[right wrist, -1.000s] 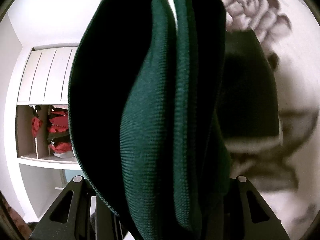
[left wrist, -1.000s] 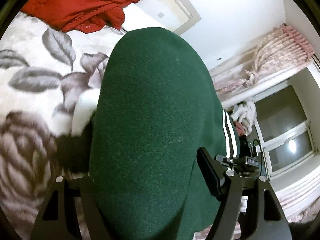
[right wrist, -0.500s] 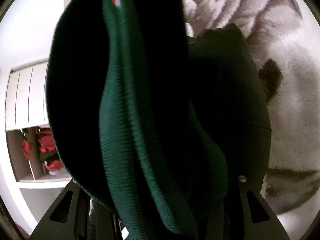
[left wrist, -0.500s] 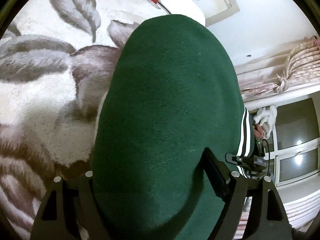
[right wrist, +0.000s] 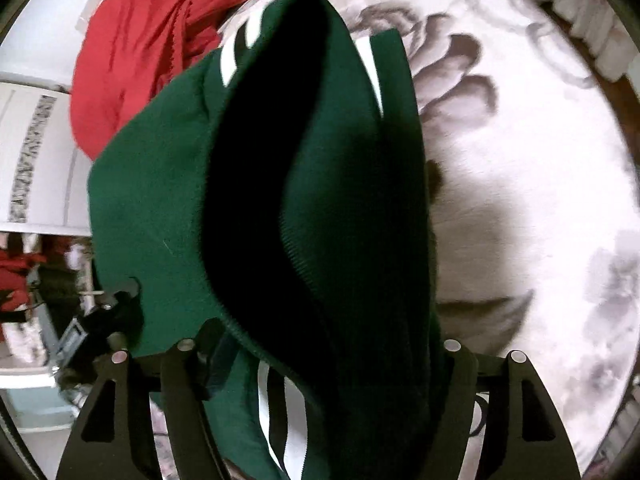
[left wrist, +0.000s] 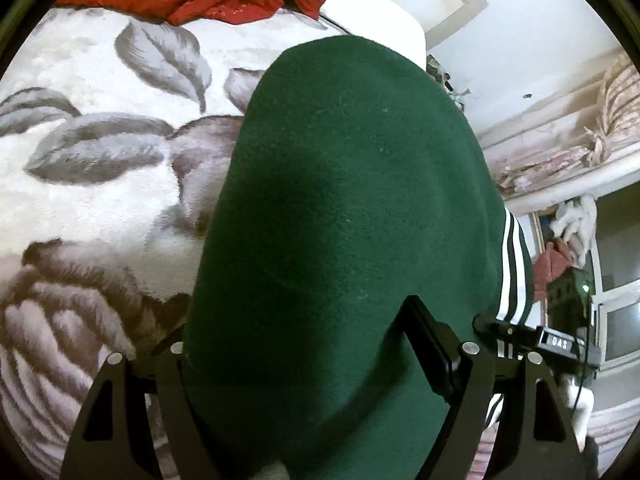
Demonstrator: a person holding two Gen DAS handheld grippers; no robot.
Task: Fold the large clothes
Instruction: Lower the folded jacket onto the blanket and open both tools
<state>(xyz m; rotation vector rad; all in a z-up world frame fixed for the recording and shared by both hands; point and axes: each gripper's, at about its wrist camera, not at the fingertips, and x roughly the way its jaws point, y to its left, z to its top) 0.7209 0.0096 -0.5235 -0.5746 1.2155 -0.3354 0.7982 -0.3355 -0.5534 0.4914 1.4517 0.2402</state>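
between the closed fingers of the left hand-held gripper [left wrist: 304, 392] and the right hand-held gripper [right wrist: 316, 376] hangs a dark green knitted garment with white stripes [left wrist: 344, 216], above the floral white fleece bed blanket [left wrist: 92, 184]; a red crumpled garment [right wrist: 140, 48] lies beyond.

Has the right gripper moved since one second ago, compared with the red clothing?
Yes. The right gripper, shut on the green garment, has swung from the wardrobe shelves toward the bed; the red clothing now fills its upper left.
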